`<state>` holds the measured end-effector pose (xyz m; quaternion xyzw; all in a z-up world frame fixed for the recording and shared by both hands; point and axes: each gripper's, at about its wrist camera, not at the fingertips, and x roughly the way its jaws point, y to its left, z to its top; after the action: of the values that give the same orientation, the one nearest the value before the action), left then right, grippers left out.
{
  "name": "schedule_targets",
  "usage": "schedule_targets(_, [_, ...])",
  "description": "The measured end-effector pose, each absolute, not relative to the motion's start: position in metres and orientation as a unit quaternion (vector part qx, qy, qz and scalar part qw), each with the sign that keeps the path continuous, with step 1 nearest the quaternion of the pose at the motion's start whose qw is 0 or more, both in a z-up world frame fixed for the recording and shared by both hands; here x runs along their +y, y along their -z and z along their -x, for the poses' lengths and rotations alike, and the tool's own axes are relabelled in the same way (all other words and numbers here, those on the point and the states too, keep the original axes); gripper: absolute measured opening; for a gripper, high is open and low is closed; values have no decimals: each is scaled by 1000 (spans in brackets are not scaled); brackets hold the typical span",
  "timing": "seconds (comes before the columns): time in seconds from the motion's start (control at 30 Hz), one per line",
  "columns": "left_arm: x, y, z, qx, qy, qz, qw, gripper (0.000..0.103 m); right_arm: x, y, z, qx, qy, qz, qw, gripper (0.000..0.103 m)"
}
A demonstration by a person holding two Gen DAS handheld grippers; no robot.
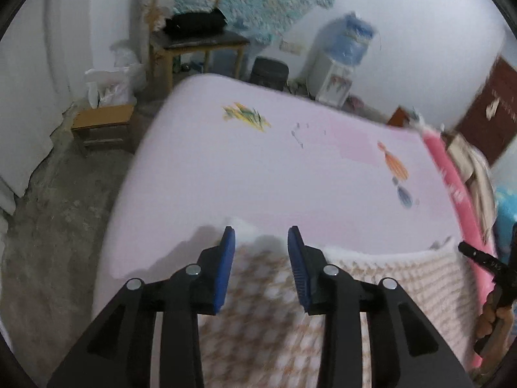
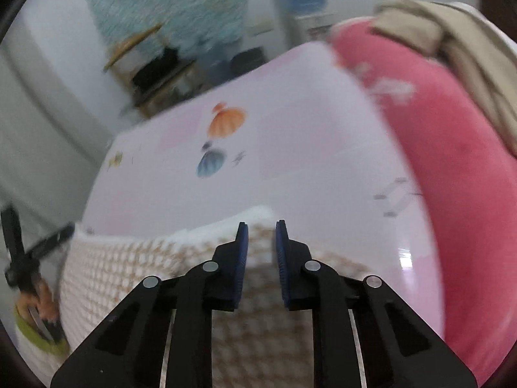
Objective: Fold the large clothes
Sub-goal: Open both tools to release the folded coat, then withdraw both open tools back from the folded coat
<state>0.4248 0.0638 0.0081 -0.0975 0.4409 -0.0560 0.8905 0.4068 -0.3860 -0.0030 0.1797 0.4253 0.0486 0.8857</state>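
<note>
Here, in the left wrist view, the left tool [image 1: 261, 231] stands apart, unclamped, over the checked garment [image 1: 265, 307] on the bed [image 1: 258, 168]. In the right wrist view, the right tool [image 2: 261, 226] likewise gapes above that garment's far edge.

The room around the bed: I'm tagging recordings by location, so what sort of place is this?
Probably a modest home bedroom: a bed with a printed pink sheet, wooden chairs along the wall, and a water dispenser on a bare concrete floor.
</note>
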Motion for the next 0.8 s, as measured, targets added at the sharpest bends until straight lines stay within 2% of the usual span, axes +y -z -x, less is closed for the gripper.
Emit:
schedule_targets(0.13, [58,-40,-384,404,86,70,908,33,-383,-24,-362,398,-52,-164,901,30])
schedule_targets(0.27, [21,-56,-321,397,197,34,896,35,-344,-36,-305,391,-115,-129,904,34])
schedule_targets(0.4, [-24,-26,-277,418,234,-21,878,35,-291,-14,-261,418,-175,-100,886,34])
schedule_targets(0.53, [-41,22,-275,441,196,-64,873,38,-273,31,-261,459,-143,-75,874,34])
schedule_targets(0.7, [-35,-5,-240,402,194,-68,892,37,-269,-3,-231,425,-133,-65,893,35])
schedule_targets(0.8, [-36,0,-216,404,221,-70,885,37,-244,-1,-206,416,-160,-39,894,35])
